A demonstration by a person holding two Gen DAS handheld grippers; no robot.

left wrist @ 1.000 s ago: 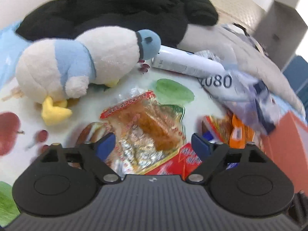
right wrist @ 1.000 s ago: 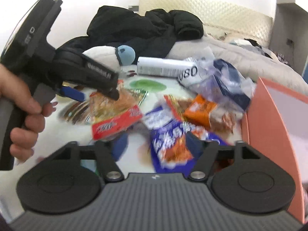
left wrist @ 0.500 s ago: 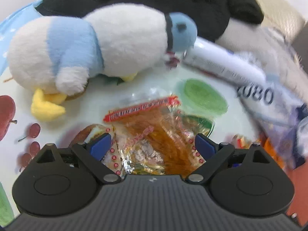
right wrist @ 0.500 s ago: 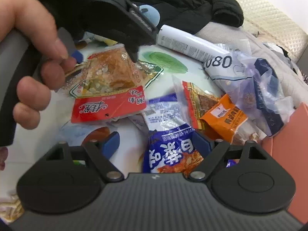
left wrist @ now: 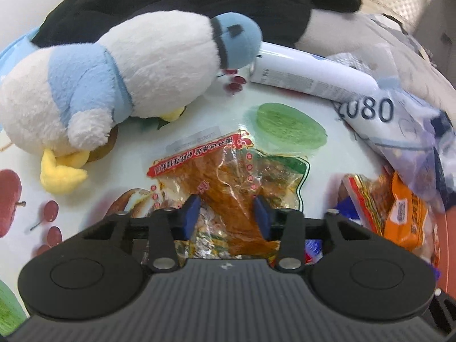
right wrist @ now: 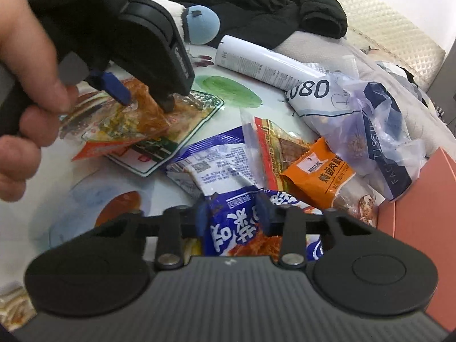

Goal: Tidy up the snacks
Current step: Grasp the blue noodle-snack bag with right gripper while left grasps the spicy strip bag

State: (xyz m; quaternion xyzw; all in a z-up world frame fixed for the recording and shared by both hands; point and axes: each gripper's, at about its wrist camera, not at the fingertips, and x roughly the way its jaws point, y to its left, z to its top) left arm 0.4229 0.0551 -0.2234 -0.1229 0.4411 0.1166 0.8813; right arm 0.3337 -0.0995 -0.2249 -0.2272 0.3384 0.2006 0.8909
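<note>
Two crinkled packets, clear orange-brown snack packet [left wrist: 228,199] in left jaws, blue snack packet [right wrist: 236,228] in right jaws.

I noted both grippers pitched downward. The left gripper [left wrist: 226,216] had just been closing, its pads pinching a clear snack packet [left wrist: 228,188]. The right gripper [right wrist: 232,216] had just closed too, clamping a blue snack bag [right wrist: 236,228]. A bare hand [right wrist: 25,91] gripped the left handle.
</note>
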